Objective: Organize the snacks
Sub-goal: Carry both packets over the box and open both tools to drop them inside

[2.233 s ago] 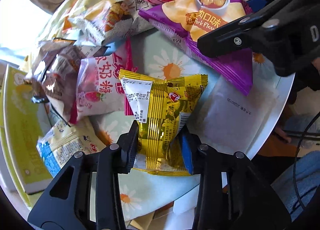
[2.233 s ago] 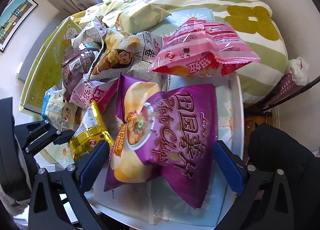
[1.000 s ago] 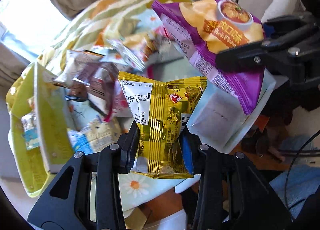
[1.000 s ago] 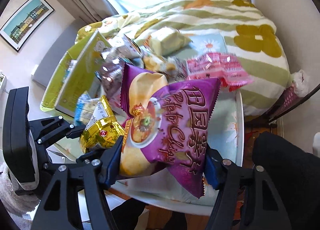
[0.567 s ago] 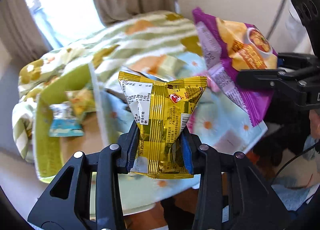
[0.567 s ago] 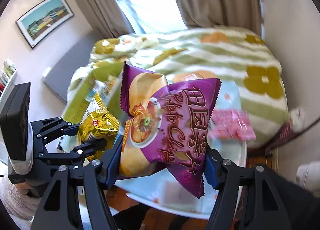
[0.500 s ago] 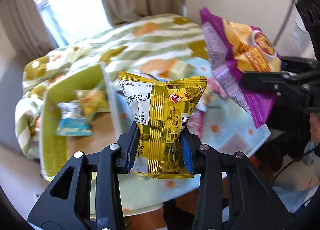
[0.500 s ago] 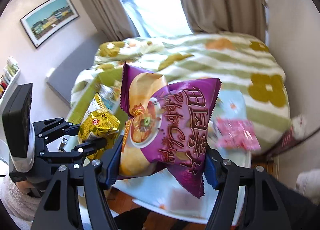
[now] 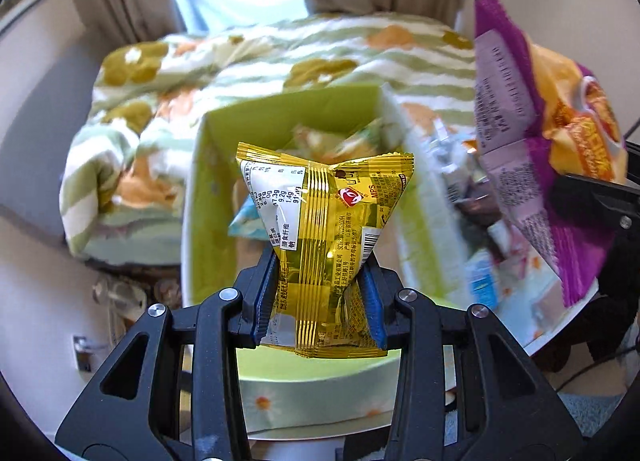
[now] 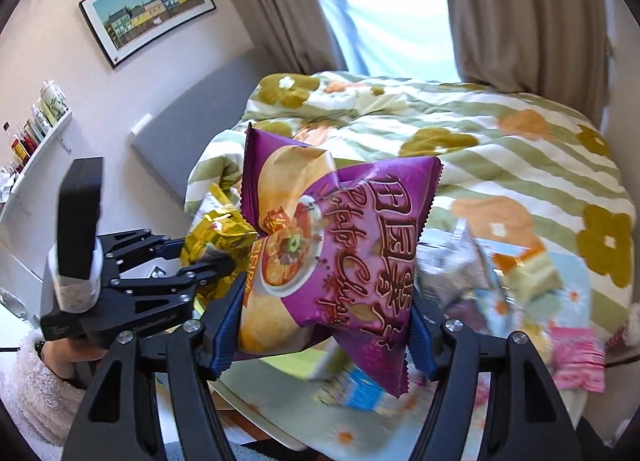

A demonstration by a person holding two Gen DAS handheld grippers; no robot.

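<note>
**Tech A:** What was the grip status?

**Tech B:** The left gripper [image 9: 320, 301] was clamped on the gold pack [image 9: 324, 237], pads pinching its lower half. The right gripper [image 10: 320, 325] was clamped on the purple bag [image 10: 340, 257], also low on the pouch. Both loads hung in the air. The gold pack was above the box [image 9: 200, 197], over its near end; the purple bag was to the right of the box, over the table [image 9: 548, 337].

**Tech A:** Failure modes?

**Tech B:** Judged as follows. The purple bag is puffed and slick; a low pinch could let it slide out or tip sideways. The two grippers were close together, so a crossing path over the box could knock one load against the other. A release too near the box wall could drop a pack outside it.

**Tech A:** Clearances?

**Tech B:** The box was open-topped, with a few packs at its far end and bare floor nearer. Right of the box, loose snacks [image 10: 576, 361] crowded the table up to its edge. Behind the box lay the quilt [image 9: 280, 53].
</note>
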